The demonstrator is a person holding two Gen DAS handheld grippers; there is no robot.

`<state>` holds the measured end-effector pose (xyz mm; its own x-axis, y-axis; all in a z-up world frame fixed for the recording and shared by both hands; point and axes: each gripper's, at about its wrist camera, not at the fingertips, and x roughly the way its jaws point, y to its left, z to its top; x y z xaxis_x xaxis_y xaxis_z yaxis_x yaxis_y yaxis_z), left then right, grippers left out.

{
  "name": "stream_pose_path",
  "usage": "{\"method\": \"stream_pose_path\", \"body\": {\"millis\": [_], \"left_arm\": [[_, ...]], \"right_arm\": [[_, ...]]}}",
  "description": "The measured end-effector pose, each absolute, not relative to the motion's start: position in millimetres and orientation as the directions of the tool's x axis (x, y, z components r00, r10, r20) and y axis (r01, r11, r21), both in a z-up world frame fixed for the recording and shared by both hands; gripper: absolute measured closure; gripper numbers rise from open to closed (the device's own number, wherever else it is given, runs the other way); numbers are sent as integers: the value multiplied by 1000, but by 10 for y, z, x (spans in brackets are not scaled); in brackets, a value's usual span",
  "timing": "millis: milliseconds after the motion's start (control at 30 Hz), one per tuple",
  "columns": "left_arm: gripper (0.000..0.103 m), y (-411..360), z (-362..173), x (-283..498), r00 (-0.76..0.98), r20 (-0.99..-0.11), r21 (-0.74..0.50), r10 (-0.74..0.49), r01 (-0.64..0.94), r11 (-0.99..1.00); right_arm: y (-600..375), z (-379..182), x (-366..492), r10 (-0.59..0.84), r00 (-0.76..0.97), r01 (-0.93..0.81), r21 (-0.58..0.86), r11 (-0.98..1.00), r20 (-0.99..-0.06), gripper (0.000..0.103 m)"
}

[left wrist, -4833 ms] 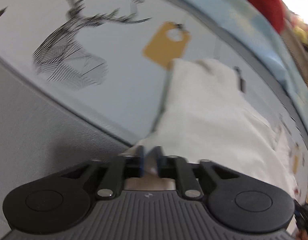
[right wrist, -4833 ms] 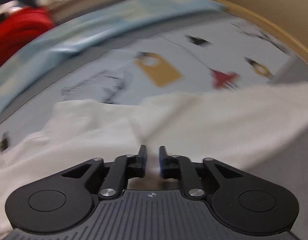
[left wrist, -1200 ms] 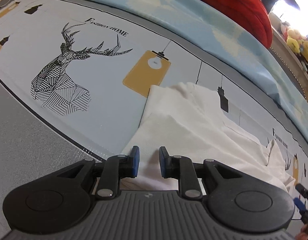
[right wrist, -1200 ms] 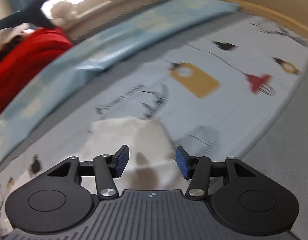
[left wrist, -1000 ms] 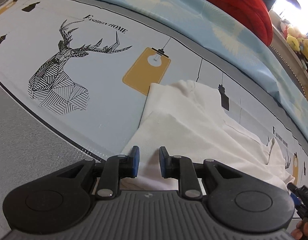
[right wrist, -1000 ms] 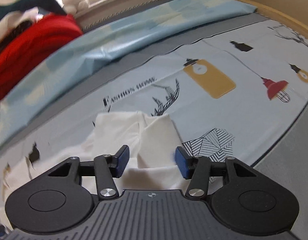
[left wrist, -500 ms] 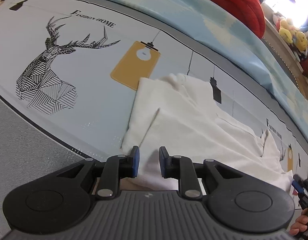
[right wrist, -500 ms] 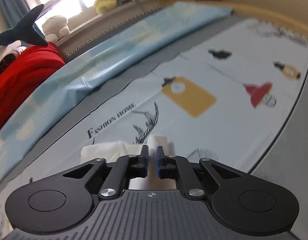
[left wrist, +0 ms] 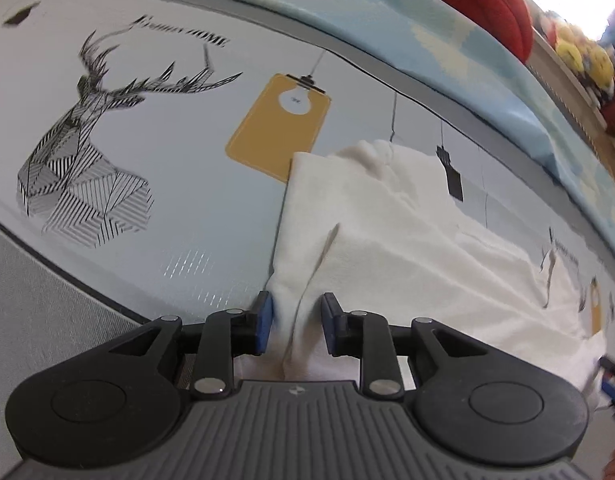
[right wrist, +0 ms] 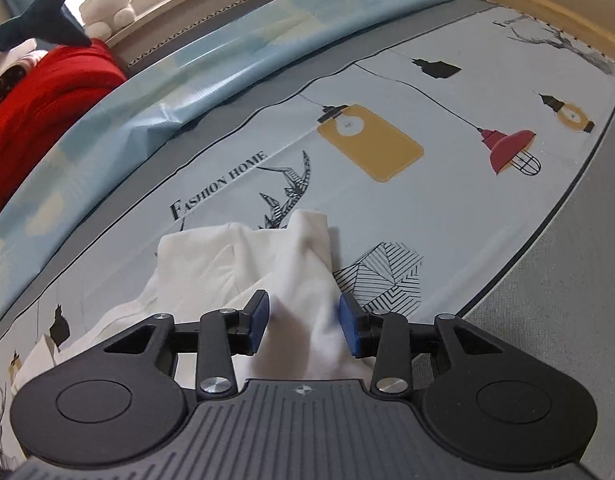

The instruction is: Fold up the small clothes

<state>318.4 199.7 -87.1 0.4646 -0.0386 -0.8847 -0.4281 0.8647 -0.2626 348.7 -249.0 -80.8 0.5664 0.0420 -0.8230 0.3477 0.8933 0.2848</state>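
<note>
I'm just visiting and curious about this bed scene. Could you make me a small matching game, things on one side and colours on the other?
Things:
1. garment between the claw tips
2. blanket piled at the far edge
3. pads on the right claw
4. hanging lamp printed on the sheet

Colours:
A. blue
B. white
C. bright red
D. dark red with a black cage

Pairs: 1-B, 2-C, 3-A, 4-D

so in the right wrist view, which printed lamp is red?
The dome pendant lamp, hanging right of the yellow rectangular lamp. The small round lamp further right is also yellow, and the far lamp is black.
</note>
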Motion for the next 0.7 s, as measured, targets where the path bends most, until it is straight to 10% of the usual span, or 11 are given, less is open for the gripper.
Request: {"method": "stream_pose_path", "body": {"millis": [100,367,700], "left_arm": [[97,1963,-764,3153,482,-876,-247,-21,-411,877],[103,1937,-497,2885,493,-862,-198,114,-537,820],[98,1856,-598,2968,505,-860,-320,-72,-425,847]], "right_arm": [[-2420,-751,3460,53,569,324,282,903,-821,60],[-2294,-696,3347,74,547,281,267,922,-834,57],[-2413,-735,3274,2,526,335,209,919,-850,57]]}}
